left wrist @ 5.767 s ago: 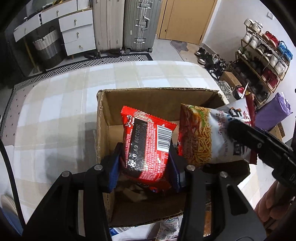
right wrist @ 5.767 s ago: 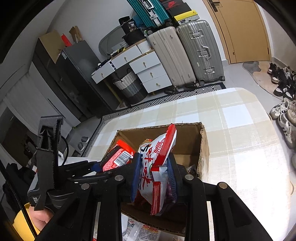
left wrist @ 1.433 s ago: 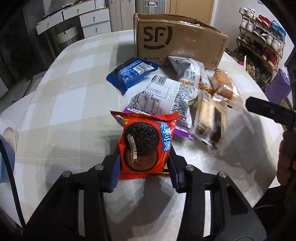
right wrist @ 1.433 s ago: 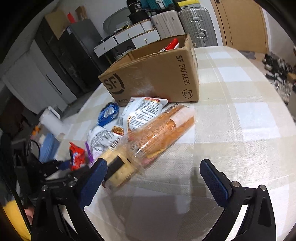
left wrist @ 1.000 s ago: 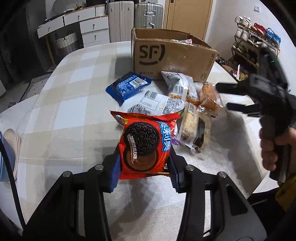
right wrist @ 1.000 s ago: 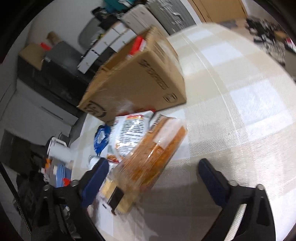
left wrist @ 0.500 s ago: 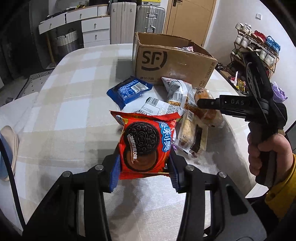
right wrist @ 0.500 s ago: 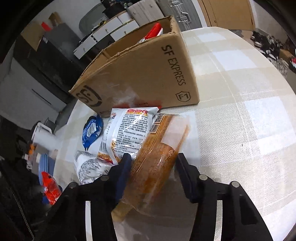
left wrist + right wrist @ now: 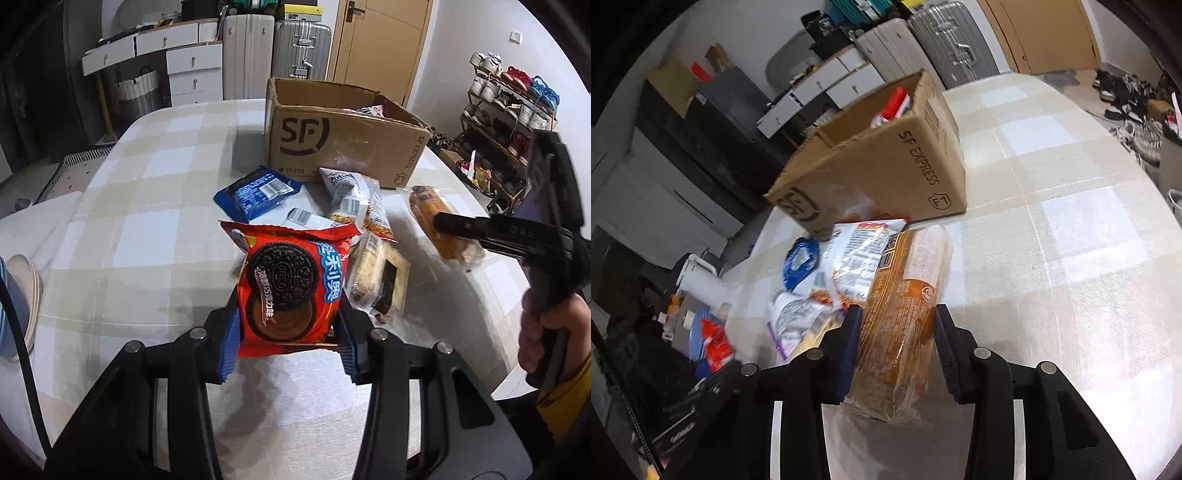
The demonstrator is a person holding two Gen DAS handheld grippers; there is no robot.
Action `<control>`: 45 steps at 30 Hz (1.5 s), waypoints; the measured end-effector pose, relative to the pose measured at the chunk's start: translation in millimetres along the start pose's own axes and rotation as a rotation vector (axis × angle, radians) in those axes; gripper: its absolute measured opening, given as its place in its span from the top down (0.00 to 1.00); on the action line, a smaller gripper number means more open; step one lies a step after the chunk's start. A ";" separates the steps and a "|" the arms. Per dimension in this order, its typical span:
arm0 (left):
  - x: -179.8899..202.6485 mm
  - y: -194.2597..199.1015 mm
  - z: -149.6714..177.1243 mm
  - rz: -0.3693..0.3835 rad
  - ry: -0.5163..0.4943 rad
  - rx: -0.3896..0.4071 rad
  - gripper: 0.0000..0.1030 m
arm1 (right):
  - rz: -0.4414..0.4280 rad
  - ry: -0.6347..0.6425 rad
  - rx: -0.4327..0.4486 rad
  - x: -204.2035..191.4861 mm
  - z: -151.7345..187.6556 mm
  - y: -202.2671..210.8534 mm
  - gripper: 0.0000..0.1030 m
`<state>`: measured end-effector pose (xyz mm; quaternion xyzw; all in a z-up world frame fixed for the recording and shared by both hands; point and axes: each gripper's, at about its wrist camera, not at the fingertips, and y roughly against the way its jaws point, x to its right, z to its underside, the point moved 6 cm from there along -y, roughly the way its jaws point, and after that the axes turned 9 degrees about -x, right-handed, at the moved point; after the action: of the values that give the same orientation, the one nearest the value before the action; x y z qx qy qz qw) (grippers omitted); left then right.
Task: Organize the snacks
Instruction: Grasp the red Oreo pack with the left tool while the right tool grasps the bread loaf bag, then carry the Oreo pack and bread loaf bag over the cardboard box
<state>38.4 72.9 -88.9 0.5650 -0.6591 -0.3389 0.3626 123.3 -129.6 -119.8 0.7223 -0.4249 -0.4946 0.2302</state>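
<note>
Since a second ago, the right gripper [image 9: 897, 345] has been closing its jaws around the clear-wrapped orange bread roll [image 9: 905, 317], and the roll is now sitting pinched between the blue pads, its far end reaching toward the SF Express cardboard box [image 9: 886, 162]. Meanwhile the left gripper [image 9: 288, 332] is clenching the red Oreo packet [image 9: 290, 284] upright above the checked worktop [image 9: 147, 229], as it was a second ago.

Risk is lying mostly with the right grip: the wrapper is looking slick and loose, and the jaws are gripping near one end, so the long roll is likely to sag or slide out on the way to the box. Squeezing harder is likely to crush the soft bread.

Loose snacks are lying just beside it, among them a noodle-snack bag [image 9: 860, 254], a seaweed-topped cake pack [image 9: 380, 280] and a blue biscuit packet [image 9: 255, 192]; a low swing is likely to drag these. Both grippers heading for the box together may be colliding at its rim.
</note>
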 end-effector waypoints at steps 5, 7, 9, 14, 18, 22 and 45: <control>12.9 4.6 -1.6 -0.013 -0.019 0.025 0.60 | -0.073 0.058 0.004 -19.5 18.4 16.6 0.62; 17.9 6.3 -2.6 -0.006 -0.016 0.030 0.60 | -0.099 0.065 0.010 -27.3 22.6 20.4 0.62; 23.4 7.5 -2.9 0.006 -0.012 0.031 0.60 | -0.121 0.085 0.026 -38.4 27.1 26.4 0.62; 36.5 14.2 -3.9 0.020 -0.023 0.049 0.60 | -0.162 0.130 0.038 -59.1 40.9 35.5 0.62; 35.0 21.3 -7.2 0.042 0.002 0.062 0.60 | -0.180 0.144 0.028 -67.2 53.5 39.5 0.62; 30.8 30.1 -13.3 0.041 0.032 0.086 0.60 | -0.209 0.156 0.032 -74.5 57.9 44.4 0.62; 27.5 81.3 -85.8 0.009 0.001 0.113 0.60 | -0.246 0.224 0.135 -100.2 -10.9 93.3 0.62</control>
<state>68.9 53.1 26.8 0.5820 -0.6795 -0.2990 0.3319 82.2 -95.9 6.8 0.8333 -0.3372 -0.4059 0.1648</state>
